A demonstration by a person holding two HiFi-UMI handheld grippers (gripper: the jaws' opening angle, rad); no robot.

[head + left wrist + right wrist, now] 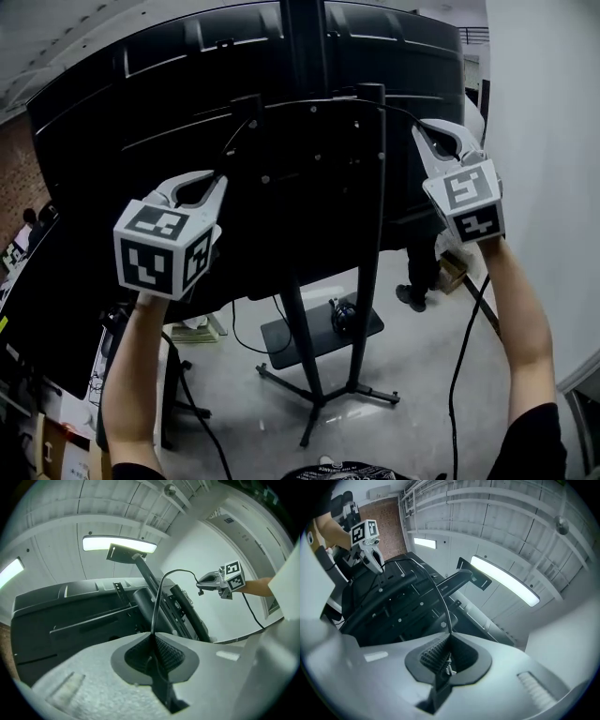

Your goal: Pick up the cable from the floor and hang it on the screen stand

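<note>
A thin black cable (309, 101) stretches between my two raised grippers, across the top of the black screen stand (370, 234) at the screen's back. My left gripper (217, 180) is shut on one part of it, below and left of the stand's top bracket. My right gripper (424, 127) is shut on it at the upper right, and from there the cable hangs down to the floor (461, 356). In the left gripper view the cable (159, 592) rises from the shut jaws and arcs to the right gripper (206, 580). In the right gripper view the cable (436, 588) runs to the left gripper (375, 559).
The stand's legs (323, 394) spread over the grey floor, with a black base plate (300, 339) behind them. A cardboard box (455, 270) and a person's feet (412, 295) are at the right, beside a white wall (544, 141). Desks crowd the left edge.
</note>
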